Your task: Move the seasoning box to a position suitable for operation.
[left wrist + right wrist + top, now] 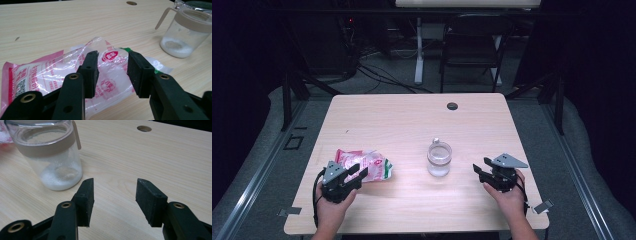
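Left gripper (112, 72) fingers apart, empty, over crinkled clear red-printed bag (62, 75); right gripper (115, 200) fingers wide, empty.

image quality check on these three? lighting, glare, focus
High view: table evenly lit, room behind dark, whole frame soft; jar throws a faint shadow. Left gripper view: glare on the crinkled bag, near jaws slightly soft, jar at the frame edge. Right gripper view: sharpest on the wood grain, jar cropped at top, soft highlights on the glass.

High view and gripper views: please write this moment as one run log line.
left gripper: open, over plastic bag | right gripper: open, empty, beside glass jar | jar: upright on table
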A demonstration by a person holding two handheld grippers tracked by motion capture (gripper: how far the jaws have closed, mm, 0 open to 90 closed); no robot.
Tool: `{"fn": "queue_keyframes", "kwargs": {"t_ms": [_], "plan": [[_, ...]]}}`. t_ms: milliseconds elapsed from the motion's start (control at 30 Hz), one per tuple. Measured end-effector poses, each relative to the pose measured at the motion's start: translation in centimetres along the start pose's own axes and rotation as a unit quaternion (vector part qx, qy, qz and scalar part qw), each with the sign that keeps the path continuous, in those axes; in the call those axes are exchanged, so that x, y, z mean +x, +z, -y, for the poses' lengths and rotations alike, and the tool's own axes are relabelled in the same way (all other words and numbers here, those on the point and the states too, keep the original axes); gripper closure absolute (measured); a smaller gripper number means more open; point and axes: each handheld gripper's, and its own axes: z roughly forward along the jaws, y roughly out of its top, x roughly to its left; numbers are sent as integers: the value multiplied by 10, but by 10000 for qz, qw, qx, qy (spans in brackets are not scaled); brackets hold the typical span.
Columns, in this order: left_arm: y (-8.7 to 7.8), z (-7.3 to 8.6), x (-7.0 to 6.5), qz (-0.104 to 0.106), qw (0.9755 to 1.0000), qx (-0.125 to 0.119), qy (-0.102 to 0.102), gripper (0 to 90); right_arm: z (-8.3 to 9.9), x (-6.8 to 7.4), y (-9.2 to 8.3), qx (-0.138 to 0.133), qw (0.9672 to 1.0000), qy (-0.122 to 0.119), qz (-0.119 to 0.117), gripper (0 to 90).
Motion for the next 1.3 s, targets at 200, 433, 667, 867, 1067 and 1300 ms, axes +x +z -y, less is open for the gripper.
{"fn": "queue_keyframes", "kwargs": {"t_ms": [200,433,667,867,1067,1300], "plan": [[7,-12,-13,96,9999,-64,-20,537,-4,6,-4,43,9997,-164,-175,609],[25,-27,-34,366,9993,12,69,629,-10,14,-5,74,9992,56,-377,689],[52,-52,-71,716,9973,32,137,792,-23,27,-6,108,9985,-28,-545,866],[76,-59,-91,770,9965,248,206,900,-31,31,1,76,9981,2,-618,900],[112,-59,-111,772,9953,573,134,900,-34,29,17,142,9982,39,-586,900],[133,-60,-121,500,9961,628,359,900,-33,30,35,196,9979,-46,-621,900]]}}
